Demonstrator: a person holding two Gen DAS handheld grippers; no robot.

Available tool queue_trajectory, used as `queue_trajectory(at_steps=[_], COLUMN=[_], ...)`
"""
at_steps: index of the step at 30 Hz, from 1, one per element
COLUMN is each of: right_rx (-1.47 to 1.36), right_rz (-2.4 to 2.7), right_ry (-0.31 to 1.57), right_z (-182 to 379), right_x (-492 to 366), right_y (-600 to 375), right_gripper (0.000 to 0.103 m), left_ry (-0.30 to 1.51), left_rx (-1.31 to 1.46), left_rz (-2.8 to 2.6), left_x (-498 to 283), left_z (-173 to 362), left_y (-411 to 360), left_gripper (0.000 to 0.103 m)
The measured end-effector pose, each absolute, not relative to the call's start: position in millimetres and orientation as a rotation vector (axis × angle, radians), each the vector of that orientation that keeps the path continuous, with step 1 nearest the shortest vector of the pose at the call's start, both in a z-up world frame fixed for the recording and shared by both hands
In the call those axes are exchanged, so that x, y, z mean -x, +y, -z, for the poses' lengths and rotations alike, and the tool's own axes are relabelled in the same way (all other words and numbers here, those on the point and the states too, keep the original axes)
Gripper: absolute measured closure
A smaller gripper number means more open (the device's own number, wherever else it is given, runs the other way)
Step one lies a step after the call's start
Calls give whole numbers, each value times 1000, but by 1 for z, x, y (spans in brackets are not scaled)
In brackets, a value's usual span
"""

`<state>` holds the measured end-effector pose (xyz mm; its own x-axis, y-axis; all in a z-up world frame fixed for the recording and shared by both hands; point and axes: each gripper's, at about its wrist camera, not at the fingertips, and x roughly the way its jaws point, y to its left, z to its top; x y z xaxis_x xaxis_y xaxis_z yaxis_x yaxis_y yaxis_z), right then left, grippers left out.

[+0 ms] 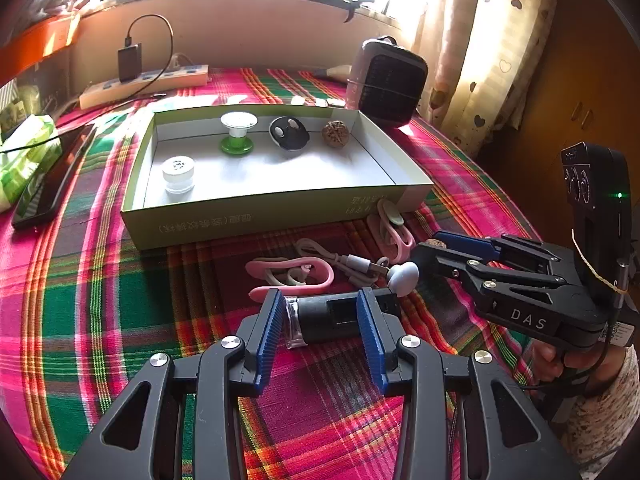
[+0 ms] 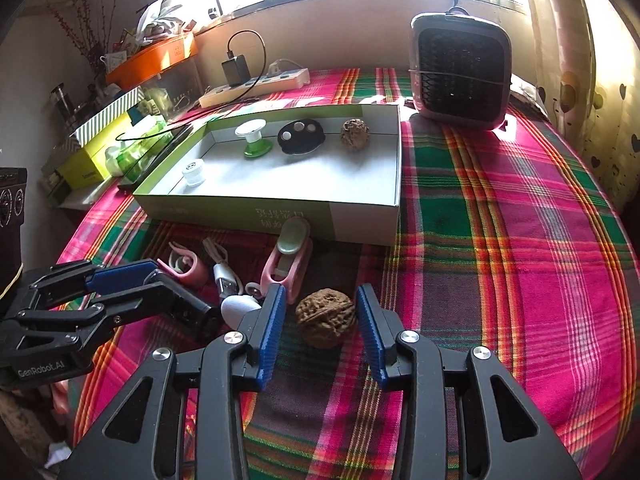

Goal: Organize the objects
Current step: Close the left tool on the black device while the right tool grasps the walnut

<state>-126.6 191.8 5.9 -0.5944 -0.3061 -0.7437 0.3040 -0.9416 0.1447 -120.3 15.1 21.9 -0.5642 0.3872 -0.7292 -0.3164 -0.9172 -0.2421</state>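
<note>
A shallow green-and-white box [image 1: 256,212] holds a green-and-white spool [image 1: 238,134], a white cap [image 1: 178,176], a black oval piece [image 1: 289,133] and a walnut [image 1: 335,133]. My left gripper [image 1: 320,294] stands open over a black cylinder with a clear end [image 1: 324,318]; the cylinder lies crosswise and runs on behind the right finger. My right gripper [image 2: 321,289] is open around a second walnut [image 2: 326,317] resting on the cloth. The right pad nearly touches it, and a strip of cloth shows on the left. A grey mushroom-shaped piece [image 2: 237,308] lies between the two grippers.
Pink ear hooks [image 1: 292,274], a USB cable [image 1: 352,262] and a pink clip [image 2: 290,258] lie before the box on the plaid cloth. A small heater [image 2: 460,72], a power strip [image 2: 256,86], a phone [image 1: 48,188] and a green tissue pack [image 1: 24,152] stand around it.
</note>
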Motion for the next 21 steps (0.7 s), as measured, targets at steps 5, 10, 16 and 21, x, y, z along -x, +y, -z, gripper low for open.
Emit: queue_trajectory(at_steps=[5, 10, 16, 21], right_rx=[-1186, -1185, -1183, -1184], right_rz=[2544, 2560, 2567, 2568], right_ry=[-2, 20, 35, 24], right_z=[-6, -6, -6, -6], right_x=[124, 120, 115, 114], right_y=[195, 197, 200, 203], right_gripper=[70, 70, 70, 70], left_ry=[-116, -100, -58, 57], left_rx=[1183, 1179, 1180, 1146], left_rz=[-2447, -2419, -2403, -2412], left_x=[116, 107, 99, 98], left_z=[-22, -22, -24, -29], left_y=[19, 23, 27, 31], left_gripper=[67, 67, 67, 66])
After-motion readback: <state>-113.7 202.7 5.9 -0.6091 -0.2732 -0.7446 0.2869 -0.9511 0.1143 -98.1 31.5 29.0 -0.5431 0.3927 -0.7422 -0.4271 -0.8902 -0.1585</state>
